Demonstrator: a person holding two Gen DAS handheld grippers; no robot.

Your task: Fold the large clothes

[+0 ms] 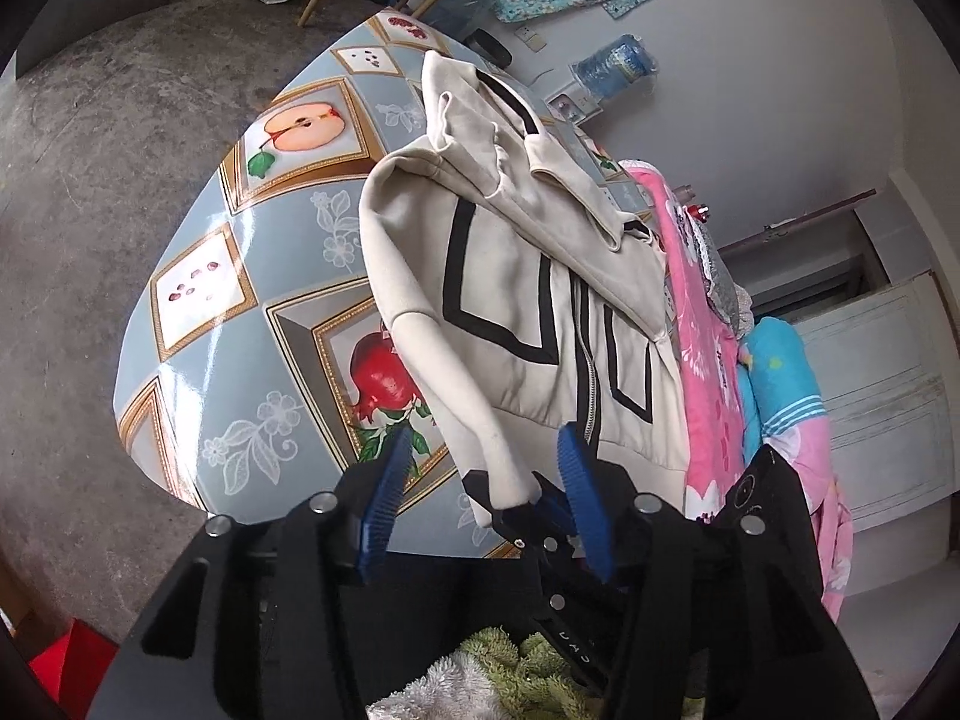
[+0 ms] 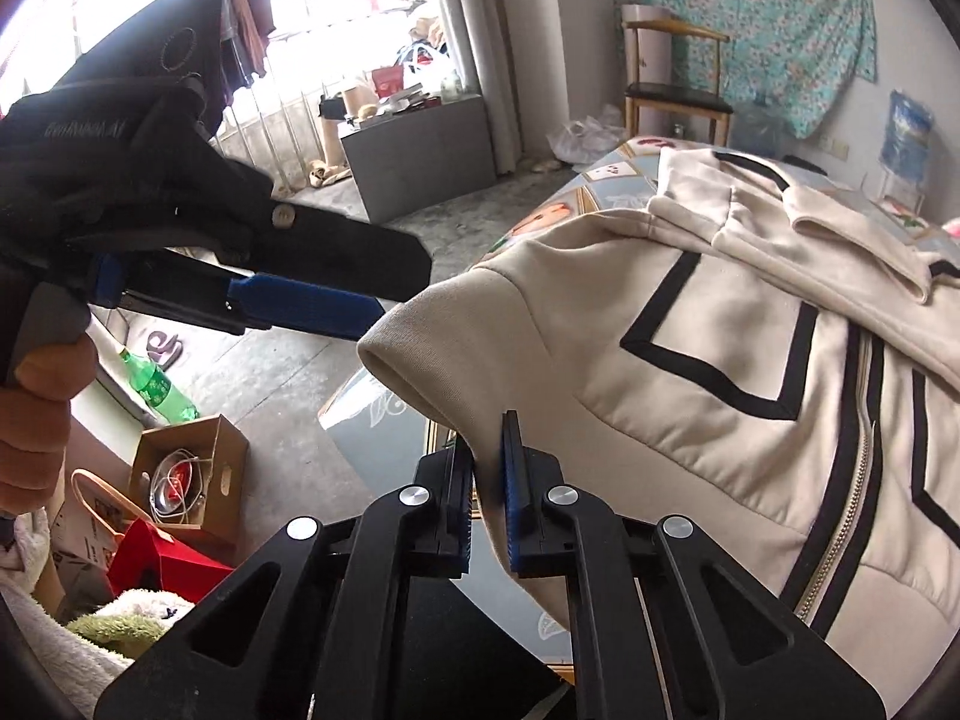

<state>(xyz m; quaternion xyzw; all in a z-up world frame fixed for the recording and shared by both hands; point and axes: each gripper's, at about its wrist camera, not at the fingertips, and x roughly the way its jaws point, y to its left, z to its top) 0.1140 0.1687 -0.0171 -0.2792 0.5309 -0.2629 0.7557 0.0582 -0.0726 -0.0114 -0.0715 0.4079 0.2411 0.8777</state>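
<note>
One cream jacket (image 1: pixel 528 300) with black stripes lies on one table (image 1: pixel 240 300) with a fruit-picture cover. One sleeve (image 2: pixel 468 348) of the jacket hangs off the near table edge.

There are two grippers. The right gripper (image 2: pixel 487 474) is clenched on the sleeve: its two blue pads pinch the cloth just below the sleeve's fold. The rest of the jacket spreads out ahead of it and to its right, with one zipper (image 2: pixel 846 480) running down the front.

The left gripper (image 1: pixel 486 468) has let go. Its two fingers stand apart, and the sleeve end hangs in the gap, nearer the right finger. It may brush that finger, but the view is too bent to be sure. In the right wrist view, the left gripper (image 2: pixel 372 294) sits off to the left, its tips just beside the sleeve's fold. One hand (image 2: pixel 36 420) holds its handle.

Ahead of the left gripper and to its left, much of the table is bare, right up to its round edge. Past the jacket on its right lies a pile of pink cloth (image 1: pixel 708 360). Below the right gripper's left side stands one box (image 2: pixel 192 468) and one green bottle (image 2: pixel 159 387) on the floor.
</note>
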